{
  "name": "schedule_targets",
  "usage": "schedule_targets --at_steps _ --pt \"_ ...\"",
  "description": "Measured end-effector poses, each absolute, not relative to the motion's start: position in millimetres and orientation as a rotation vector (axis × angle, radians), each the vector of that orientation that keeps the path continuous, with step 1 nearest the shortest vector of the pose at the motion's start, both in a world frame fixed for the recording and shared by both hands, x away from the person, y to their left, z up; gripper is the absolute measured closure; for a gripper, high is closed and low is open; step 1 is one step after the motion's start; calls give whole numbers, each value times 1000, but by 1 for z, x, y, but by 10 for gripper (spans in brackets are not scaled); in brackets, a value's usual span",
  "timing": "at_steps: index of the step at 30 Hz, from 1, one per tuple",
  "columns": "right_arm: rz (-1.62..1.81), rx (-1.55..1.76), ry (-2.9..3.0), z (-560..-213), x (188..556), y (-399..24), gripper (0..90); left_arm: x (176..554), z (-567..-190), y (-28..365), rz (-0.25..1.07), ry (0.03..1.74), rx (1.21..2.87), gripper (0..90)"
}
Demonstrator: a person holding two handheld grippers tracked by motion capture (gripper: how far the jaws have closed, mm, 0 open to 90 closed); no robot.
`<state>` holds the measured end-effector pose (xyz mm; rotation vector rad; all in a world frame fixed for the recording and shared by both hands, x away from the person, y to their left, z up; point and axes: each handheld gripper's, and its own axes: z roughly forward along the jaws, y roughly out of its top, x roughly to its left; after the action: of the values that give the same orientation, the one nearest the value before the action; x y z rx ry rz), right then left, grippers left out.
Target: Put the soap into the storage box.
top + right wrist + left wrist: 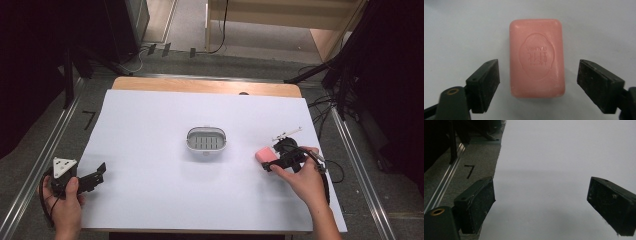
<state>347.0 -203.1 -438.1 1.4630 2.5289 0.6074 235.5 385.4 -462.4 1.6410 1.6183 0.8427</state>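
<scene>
In the right gripper view, embossed lettering is seen on the pink soap bar [536, 58], flanked untouched by the right tongs [537, 86], spread apart; the left tongs [541, 206] are held apart over bare table [554, 157]; a soap dish [206, 140] sits mid-table.

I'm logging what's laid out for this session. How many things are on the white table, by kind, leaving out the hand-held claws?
Pink soap bar: 1
White oval soap dish with slotted insert: 1
Small white stick-like item past the right claw, too small to identify: 1
Total: 3
</scene>
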Motion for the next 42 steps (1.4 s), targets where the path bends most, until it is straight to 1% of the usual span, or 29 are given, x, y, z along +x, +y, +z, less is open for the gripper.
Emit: schedule_targets --at_steps 1,3,10,19,26,32,42 --pt "607 1463 2529 -438 347 -203 240 235 -462 385 843 1618 1641 82" --pt "587 1464 2553 -440 350 -198 299 235 -462 386 841 1620 1642 83" --pt "532 1460 2556 -442 356 -191 315 235 -462 386 838 1619 1642 83" --pt "481 1483 2563 -446 363 -187 369 236 -462 386 835 1620 1642 82" --pt "475 1485 2569 -447 365 -187 385 235 -462 386 836 1620 1643 83" --pt "468 1423 2584 -445 366 -185 387 236 -462 386 833 1620 1642 82" --pt "488 1294 2625 -427 369 -178 386 235 -462 386 833 1623 1639 83"
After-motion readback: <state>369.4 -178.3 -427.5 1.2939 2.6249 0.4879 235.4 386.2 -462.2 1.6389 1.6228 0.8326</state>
